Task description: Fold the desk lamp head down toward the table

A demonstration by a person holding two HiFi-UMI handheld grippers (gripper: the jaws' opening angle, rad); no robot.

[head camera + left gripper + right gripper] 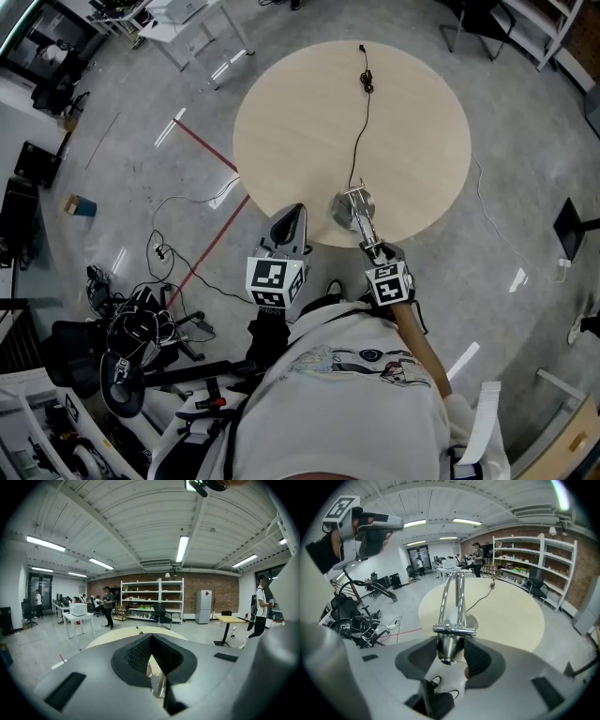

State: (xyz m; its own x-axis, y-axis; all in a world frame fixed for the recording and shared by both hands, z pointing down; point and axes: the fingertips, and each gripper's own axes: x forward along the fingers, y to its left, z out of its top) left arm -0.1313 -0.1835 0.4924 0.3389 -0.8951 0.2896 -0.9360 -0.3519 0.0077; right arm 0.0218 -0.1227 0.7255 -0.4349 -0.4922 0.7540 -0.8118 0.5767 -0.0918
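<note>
Grip on the lamp head: jaws of the right gripper clamped on its chrome shade at the near edge of the round table, lamp base standing on that edge. Beside the base, the left gripper, jaws together, empty.

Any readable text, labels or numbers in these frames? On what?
None readable.
Marker cubes on left hand-held gripper and right hand-held gripper: square patterns, no letters.
Shirt print: too blurred.
Red sticker on fridge: too small.
Desk lamp: no marking visible.
</note>
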